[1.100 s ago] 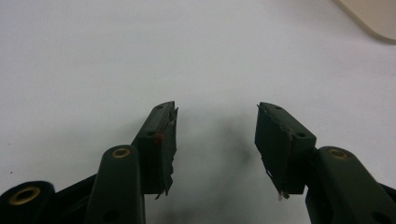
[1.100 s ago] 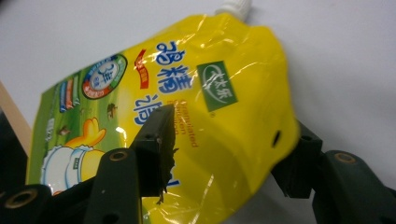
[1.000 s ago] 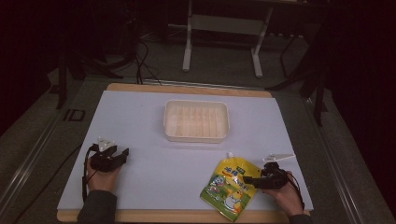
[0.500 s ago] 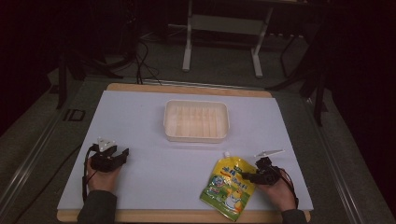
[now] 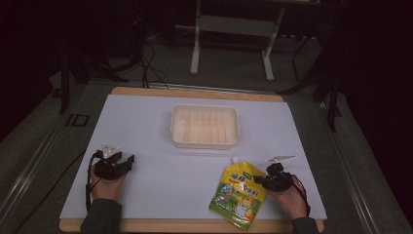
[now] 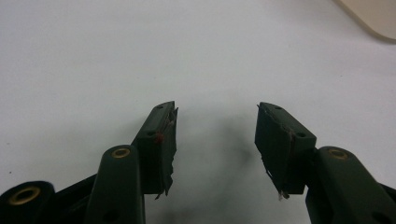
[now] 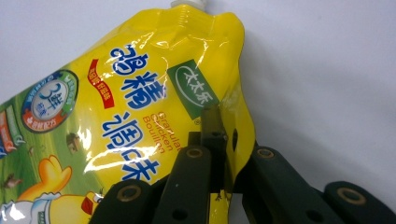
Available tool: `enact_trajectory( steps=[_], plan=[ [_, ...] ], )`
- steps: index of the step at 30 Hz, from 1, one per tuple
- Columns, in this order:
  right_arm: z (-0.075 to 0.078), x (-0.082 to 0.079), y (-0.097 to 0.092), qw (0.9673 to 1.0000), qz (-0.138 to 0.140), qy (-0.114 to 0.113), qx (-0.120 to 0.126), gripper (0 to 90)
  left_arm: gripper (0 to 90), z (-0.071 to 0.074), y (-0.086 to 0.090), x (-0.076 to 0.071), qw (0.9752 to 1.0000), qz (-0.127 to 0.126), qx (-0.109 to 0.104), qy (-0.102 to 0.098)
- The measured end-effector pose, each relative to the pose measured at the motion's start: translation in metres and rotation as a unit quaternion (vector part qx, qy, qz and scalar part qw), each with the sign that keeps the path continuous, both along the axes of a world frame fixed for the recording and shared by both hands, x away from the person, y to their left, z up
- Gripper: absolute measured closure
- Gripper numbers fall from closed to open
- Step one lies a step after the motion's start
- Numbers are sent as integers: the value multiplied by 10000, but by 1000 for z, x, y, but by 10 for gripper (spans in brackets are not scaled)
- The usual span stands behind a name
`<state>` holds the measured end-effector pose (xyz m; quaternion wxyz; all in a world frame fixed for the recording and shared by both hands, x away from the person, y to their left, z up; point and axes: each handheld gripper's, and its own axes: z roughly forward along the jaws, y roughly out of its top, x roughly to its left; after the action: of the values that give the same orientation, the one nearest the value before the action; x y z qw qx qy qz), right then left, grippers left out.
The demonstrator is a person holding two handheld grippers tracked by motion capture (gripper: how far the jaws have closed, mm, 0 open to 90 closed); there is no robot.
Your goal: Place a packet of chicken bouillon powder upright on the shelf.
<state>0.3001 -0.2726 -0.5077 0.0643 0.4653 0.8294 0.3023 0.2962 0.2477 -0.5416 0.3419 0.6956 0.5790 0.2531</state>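
The right gripper (image 7: pixel 224 154) clamps the yellow pouch's (image 7: pixel 140 107) edge while the left gripper (image 6: pixel 215 135) rests spread apart, with the tray (image 5: pixel 205 142) beyond holding nothing.

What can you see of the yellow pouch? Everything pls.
The pouch is a glossy yellow spouted bag, looks like flexible plastic film, crinkled near the top. It has a white cap at its top corner, a green logo patch, blue Chinese characters, "Granulated Chicken Bouillon" text, and a cartoon chicken. It lies flat on the white table, near the front right, spout toward the tray but apart from it. The right gripper is shut on its side edge; that edge buckles slightly there.
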Motion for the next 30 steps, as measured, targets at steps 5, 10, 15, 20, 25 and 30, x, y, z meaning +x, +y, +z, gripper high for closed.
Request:
enact_trajectory(
  steps=[5,10,15,20,25,30],
  plan=[
    [11,-3,-3,9995,-126,-259,148,900,478,0,0,0,10000,1,-2,8],
    [19,0,-10,9987,-285,-416,92,900,478,0,0,0,10000,0,0,9],
    [28,7,-14,9978,-360,-547,107,900,478,0,0,0,10000,0,-12,21],
    [42,16,-20,9960,-501,-722,132,900,478,0,0,0,10000,2,-12,8],
    [59,22,-27,9930,-662,-955,202,900,478,0,1,0,10000,2,-13,13],
    [75,24,-33,9894,-823,-1180,206,900,478,0,1,0,10000,-1,-11,12]
  ],
)
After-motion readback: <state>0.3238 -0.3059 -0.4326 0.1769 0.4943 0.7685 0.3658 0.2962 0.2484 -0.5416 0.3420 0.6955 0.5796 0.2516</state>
